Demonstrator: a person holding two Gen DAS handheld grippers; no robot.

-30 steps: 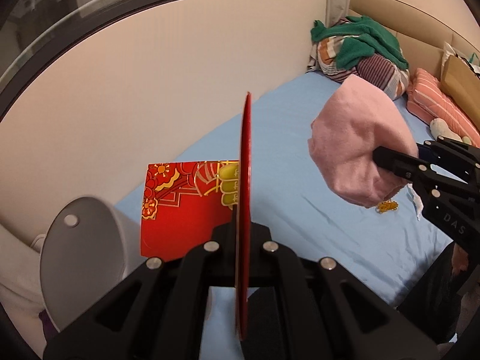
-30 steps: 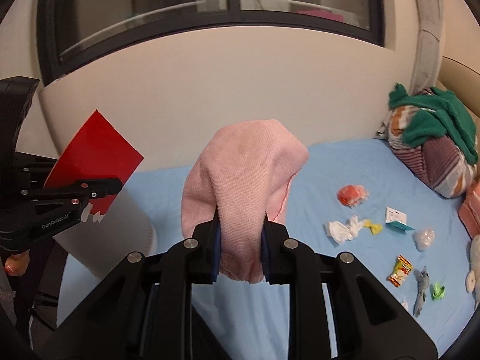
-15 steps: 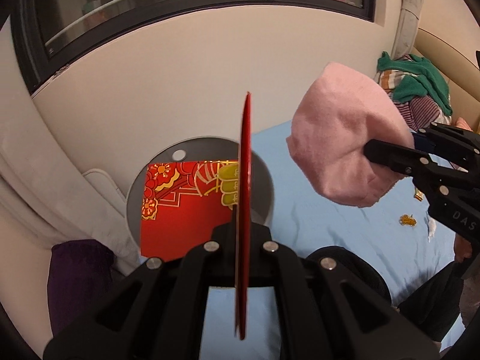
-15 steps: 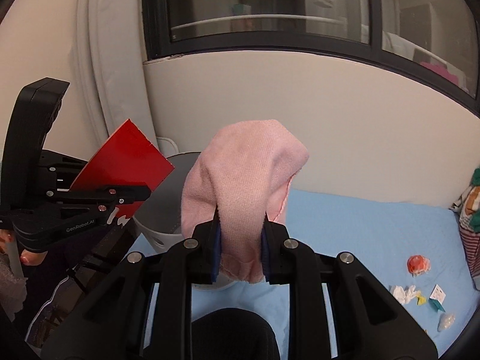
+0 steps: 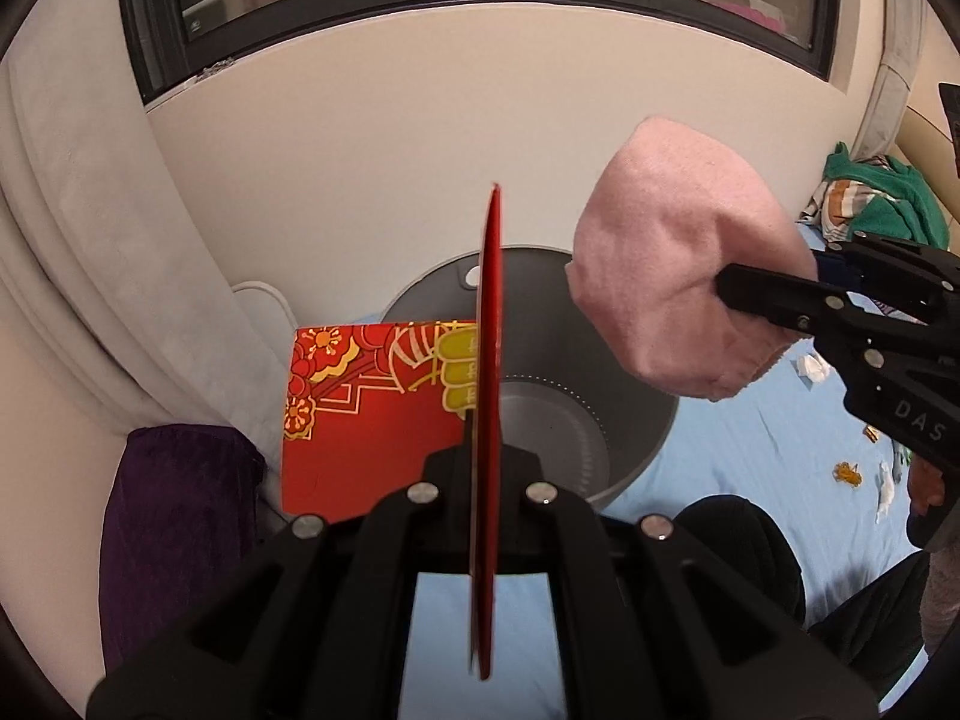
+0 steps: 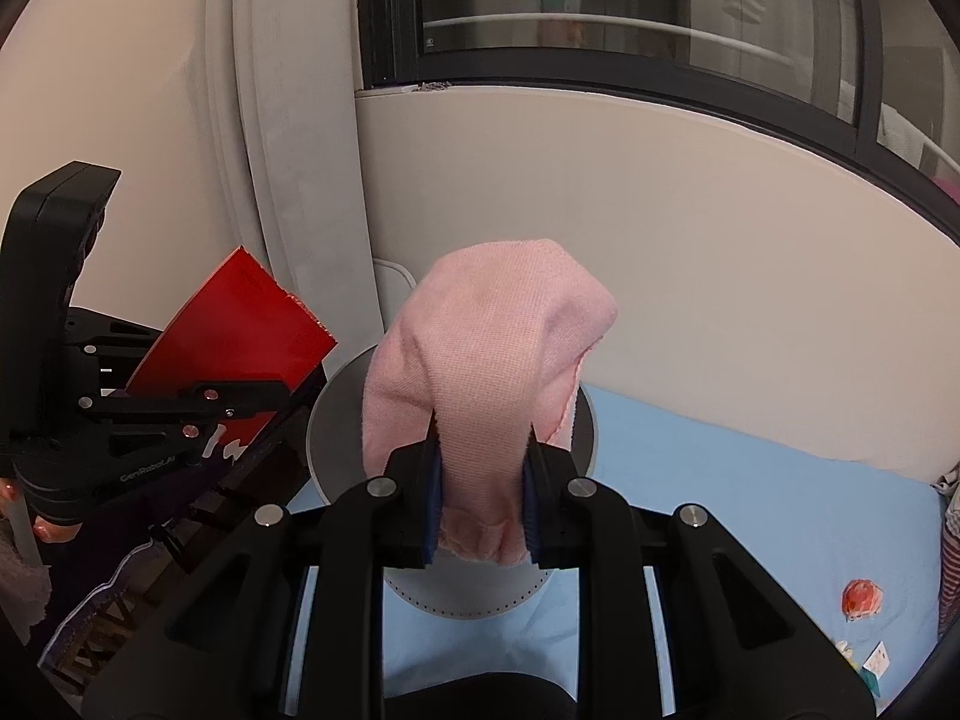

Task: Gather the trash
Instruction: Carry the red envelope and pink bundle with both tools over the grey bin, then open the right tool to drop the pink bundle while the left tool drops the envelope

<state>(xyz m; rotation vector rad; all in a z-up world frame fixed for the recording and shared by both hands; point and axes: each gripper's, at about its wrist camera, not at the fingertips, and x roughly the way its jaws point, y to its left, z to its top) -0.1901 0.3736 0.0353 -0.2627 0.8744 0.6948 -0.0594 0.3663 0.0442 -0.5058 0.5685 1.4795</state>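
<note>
1. Your right tool [image 6: 483, 504] is pinching a bunched pink cloth [image 6: 486, 384] between its blue-padded fingers [image 6: 433, 501]; the cloth bulges up and forward past the fingertips and hangs in front of the grey bin [image 6: 336, 432].
2. Your left tool [image 5: 485, 480] is pressed together on a flat red envelope [image 5: 487, 396], held upright and seen edge-on in the left wrist view, with a second red sheet printed in gold [image 5: 372, 402] showing to its left.
3. Largest in view, the bed with its light blue sheet [image 6: 750, 516] runs along the pale wall under a dark-framed window [image 6: 630, 30], and a grey curtain [image 6: 288, 120] hangs at the window's left.
4. Your grey bin [image 5: 552, 396] stands open at the near end of the bed, directly behind the envelope and just below and left of the cloth in the left wrist view.
5. Piled clothes, green on top [image 5: 882, 192], lie at the far end of the bed.
6. Small scraps lie scattered on the sheet: an orange-red crumpled piece [image 6: 862, 599], a white wad [image 5: 813, 367] and a small yellow bit [image 5: 846, 473], all well apart from the bin.
</note>
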